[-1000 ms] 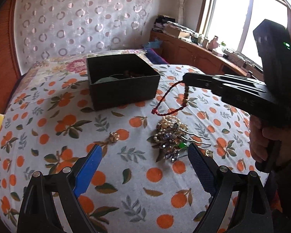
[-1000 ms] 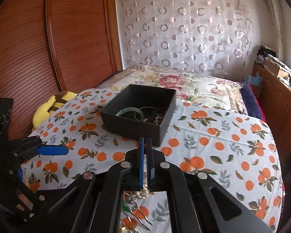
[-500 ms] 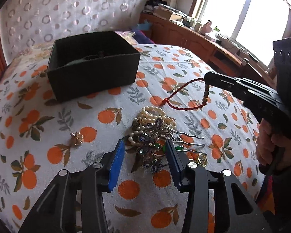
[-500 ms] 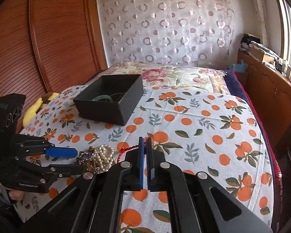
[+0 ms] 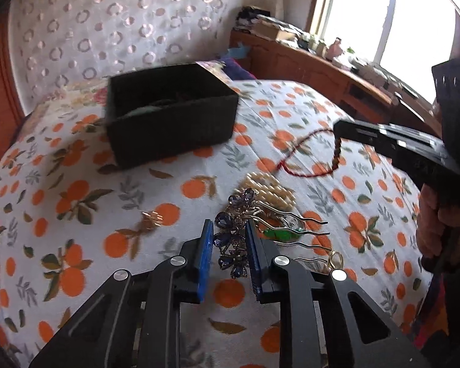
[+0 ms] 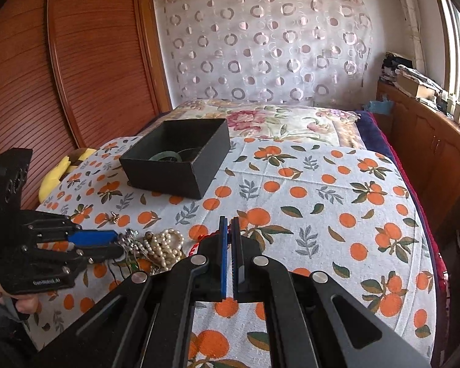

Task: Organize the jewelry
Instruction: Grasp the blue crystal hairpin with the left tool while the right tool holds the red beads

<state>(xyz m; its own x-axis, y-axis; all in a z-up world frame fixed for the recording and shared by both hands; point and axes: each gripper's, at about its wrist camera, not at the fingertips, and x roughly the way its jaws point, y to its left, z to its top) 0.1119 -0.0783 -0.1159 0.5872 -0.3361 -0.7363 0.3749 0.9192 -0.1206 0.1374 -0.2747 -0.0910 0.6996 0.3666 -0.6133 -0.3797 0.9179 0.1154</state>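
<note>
Jewelry heap on the bed (image 5: 86,202), near its front edge: my left hand-held gripper (image 5: 228,251) has just been closing on a purple hairpin (image 5: 233,245). My right hand-held gripper (image 6: 229,256), clenched, dangles a red cord bracelet (image 5: 309,153). Black box (image 5: 171,113) sits behind.

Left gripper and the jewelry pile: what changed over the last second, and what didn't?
The left gripper moved in over the pile and its jaws have just been closing around the purple flower hairpin. The right gripper stayed shut on the red cord bracelet, shifting sideways. The black box and pearls stayed put.
</note>
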